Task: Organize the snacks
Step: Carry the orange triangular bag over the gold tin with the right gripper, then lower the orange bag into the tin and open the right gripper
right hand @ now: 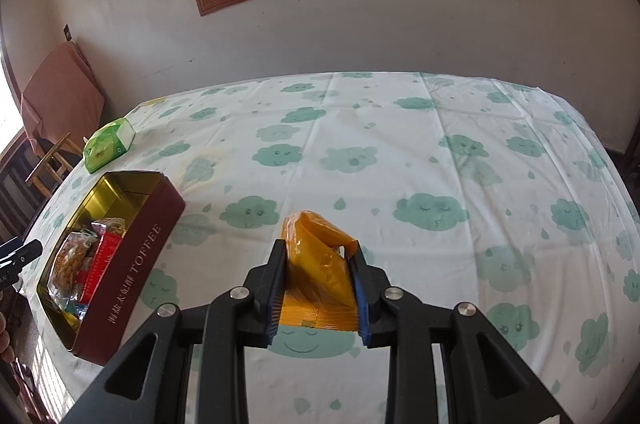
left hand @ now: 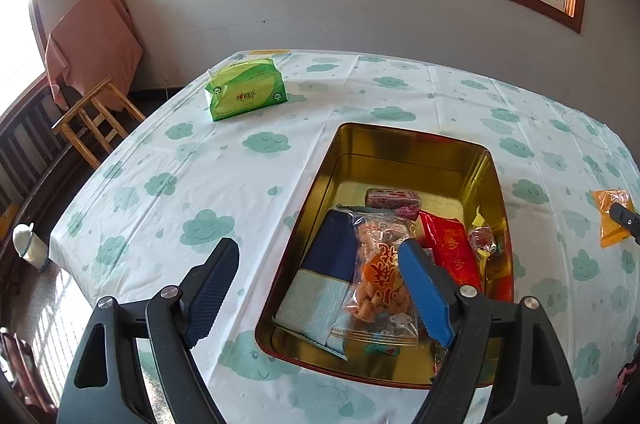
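While pinched between the nearly shut jaws of the right gripper (right hand: 318, 286) at lower centre of the right wrist view, orange snack packet (right hand: 320, 264) above counter (right hand: 400, 152): light, soft, crinkly film, likely slippery; best held across the flat middle. Left gripper (left hand: 320, 288), jaws wide, nothing held, over gold tin (left hand: 404, 152) of snacks, lower centre.

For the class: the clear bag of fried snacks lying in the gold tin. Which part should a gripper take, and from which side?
Grip the clear snack bag across its narrow width, near the middle, coming straight down from above. It lies flat on top of the other packets, and the tin walls block any sideways approach. The open left gripper already hangs above it.
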A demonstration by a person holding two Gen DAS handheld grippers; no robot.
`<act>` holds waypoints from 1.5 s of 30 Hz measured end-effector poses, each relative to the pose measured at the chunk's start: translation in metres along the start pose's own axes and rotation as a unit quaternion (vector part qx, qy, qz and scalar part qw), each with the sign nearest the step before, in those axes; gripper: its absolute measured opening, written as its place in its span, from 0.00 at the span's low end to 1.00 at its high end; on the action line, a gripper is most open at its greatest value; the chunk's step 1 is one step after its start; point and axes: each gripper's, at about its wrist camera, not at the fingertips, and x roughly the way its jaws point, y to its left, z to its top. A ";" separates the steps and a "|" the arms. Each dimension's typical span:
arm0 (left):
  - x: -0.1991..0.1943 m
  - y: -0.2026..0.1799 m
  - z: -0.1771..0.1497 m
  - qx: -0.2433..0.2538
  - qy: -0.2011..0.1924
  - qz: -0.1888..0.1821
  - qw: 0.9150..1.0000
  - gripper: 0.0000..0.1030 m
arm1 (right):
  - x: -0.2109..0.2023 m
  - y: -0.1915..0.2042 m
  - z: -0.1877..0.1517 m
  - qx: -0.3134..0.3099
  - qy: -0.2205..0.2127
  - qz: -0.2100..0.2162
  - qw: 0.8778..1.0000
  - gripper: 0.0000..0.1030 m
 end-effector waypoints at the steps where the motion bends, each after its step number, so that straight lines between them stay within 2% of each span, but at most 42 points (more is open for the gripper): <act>1: 0.000 0.003 -0.001 -0.001 0.001 0.001 1.000 0.77 | 0.000 0.011 0.002 -0.006 -0.001 0.011 1.000 0.28; 8: 0.002 0.014 -0.005 -0.005 0.008 0.008 1.000 0.77 | -0.003 0.086 0.016 -0.044 -0.015 0.079 0.996 0.28; 11: 0.002 0.019 -0.007 -0.009 0.012 0.006 1.000 0.77 | -0.001 0.112 0.018 -0.063 -0.012 0.092 0.994 0.28; 19: 0.005 0.035 -0.012 -0.022 0.024 0.008 0.999 0.78 | 0.016 0.154 0.015 -0.080 0.014 0.128 0.988 0.28; 36: 0.004 0.073 -0.017 -0.057 0.028 0.043 0.997 0.79 | 0.057 0.200 0.001 -0.092 0.065 0.157 0.981 0.28; 45: 0.006 0.076 -0.018 -0.056 0.032 0.049 0.997 0.79 | 0.072 0.214 -0.003 -0.091 0.080 0.165 0.979 0.28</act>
